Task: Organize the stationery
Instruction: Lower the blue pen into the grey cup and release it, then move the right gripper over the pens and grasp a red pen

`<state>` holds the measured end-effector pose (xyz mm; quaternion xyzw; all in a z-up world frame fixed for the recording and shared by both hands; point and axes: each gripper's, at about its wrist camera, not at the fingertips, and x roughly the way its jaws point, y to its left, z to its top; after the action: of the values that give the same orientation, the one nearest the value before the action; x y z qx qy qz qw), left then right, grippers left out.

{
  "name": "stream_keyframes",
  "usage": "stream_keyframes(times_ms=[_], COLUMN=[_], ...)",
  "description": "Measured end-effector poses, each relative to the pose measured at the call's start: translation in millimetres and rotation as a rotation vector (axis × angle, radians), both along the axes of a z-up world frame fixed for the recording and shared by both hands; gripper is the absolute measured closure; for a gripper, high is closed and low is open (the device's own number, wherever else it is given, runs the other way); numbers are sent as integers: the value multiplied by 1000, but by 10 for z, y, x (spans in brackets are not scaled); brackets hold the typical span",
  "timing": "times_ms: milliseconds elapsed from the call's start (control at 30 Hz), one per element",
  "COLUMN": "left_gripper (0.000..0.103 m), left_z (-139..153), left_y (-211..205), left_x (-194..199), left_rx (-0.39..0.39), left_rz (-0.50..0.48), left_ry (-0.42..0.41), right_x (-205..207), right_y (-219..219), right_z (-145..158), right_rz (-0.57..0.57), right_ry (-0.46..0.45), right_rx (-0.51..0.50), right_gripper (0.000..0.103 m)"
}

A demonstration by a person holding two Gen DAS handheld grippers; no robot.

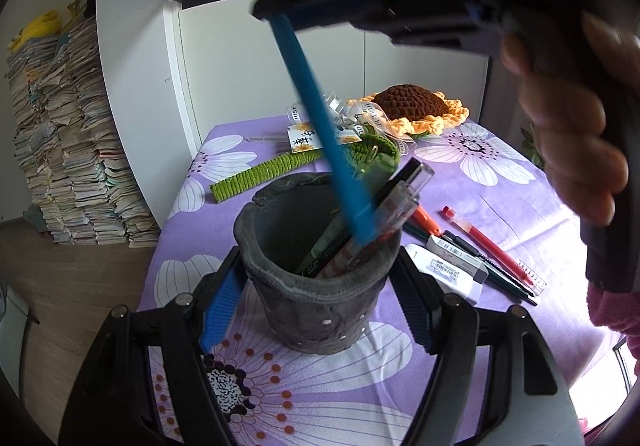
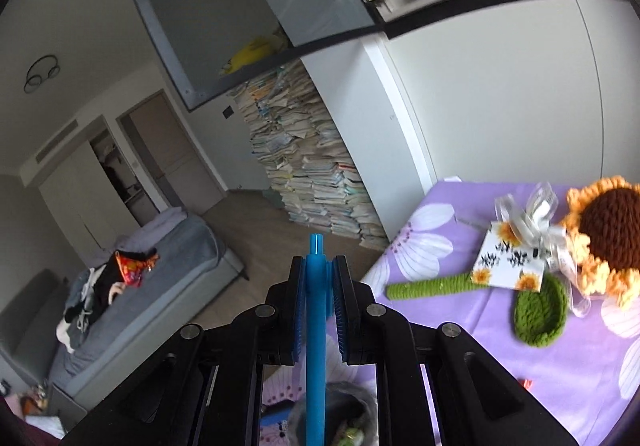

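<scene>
A dark grey felt pen cup [image 1: 320, 294] stands on the purple flowered tablecloth [image 1: 472, 182], and my left gripper [image 1: 316, 306] is shut on its sides. Two pens [image 1: 384, 214] lean inside it. My right gripper [image 2: 318, 278] is shut on a blue pen [image 2: 316, 326], which hangs above the cup. In the left wrist view the blue pen [image 1: 316, 118] slants down from the right gripper [image 1: 280, 12] with its lower end at the cup's mouth. A hand [image 1: 568, 118] grips that tool. Red and green pens [image 1: 484, 246] and a white eraser [image 1: 448, 266] lie right of the cup.
A crocheted sunflower [image 1: 416, 106] with green stem [image 1: 264, 174], ribbon and a card [image 2: 508, 258] lies at the table's far end. Tall stacks of books [image 1: 72, 150] stand against the white cabinet wall on the left. A grey bed [image 2: 140, 286] is beyond the table.
</scene>
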<state>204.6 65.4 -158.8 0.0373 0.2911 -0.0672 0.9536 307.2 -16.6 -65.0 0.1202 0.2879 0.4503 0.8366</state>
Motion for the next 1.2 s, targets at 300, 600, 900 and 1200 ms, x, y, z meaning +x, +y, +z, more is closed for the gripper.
stream_keyframes(times_ms=[300, 600, 900, 1200], left_gripper=[32, 32, 33, 33], left_z=[-1, 10, -1, -14], left_y=[-5, -11, -11, -21], left_x=[22, 36, 29, 29], left_rx=[-5, 2, 4, 12], left_rz=[8, 17, 24, 26], left_ry=[5, 16, 18, 33], right_x=[-198, -384, -95, 185], right_y=[-329, -645, -1158, -1073], right_z=[-96, -165, -1033, -1186], right_rz=[-44, -98, -255, -257], right_ry=[-16, 73, 367, 387], right_rx=[-36, -200, -640, -652], right_gripper=[89, 89, 89, 58])
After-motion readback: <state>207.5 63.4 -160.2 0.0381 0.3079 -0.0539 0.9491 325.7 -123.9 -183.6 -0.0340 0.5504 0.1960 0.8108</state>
